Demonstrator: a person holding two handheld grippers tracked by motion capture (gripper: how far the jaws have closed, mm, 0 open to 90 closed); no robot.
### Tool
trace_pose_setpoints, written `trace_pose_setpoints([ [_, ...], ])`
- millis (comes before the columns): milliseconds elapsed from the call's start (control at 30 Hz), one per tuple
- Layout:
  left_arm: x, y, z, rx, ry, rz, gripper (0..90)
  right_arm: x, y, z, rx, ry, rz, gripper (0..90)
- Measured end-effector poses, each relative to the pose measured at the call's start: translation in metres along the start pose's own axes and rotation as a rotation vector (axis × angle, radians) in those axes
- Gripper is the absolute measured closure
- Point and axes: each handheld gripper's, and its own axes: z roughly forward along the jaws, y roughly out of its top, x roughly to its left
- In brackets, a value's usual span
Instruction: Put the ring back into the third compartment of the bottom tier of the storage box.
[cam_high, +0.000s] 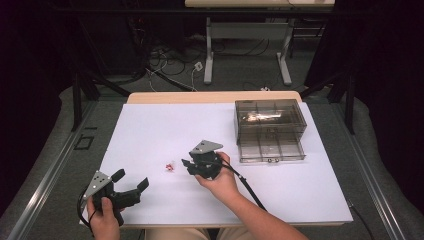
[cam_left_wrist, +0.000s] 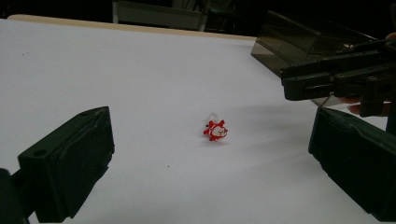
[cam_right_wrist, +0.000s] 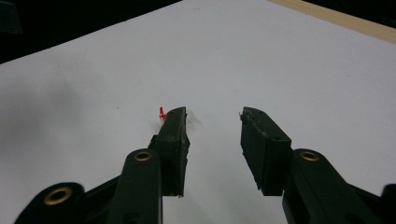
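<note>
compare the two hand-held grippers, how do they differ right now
The right hand-held gripper sits close beside the small red charm, jaws partly open; the left hand-held gripper hangs back near the table's front edge, jaws spread wider. Both are black, open, and hold nothing.

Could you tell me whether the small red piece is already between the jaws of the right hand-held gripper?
No, the small red piece lies on the white sheet, outside one jaw.

Red trinket (cam_left_wrist: 215, 130) (tiny) between open jaws
</note>
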Motion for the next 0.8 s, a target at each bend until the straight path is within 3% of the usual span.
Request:
trace_pose_setpoints([
  [800,0.001,-0.001,-0.002,-0.004,-0.001,-0.009,0.5,0.019,-0.007,0.04,0.068,0.044,-0.036,67.6],
])
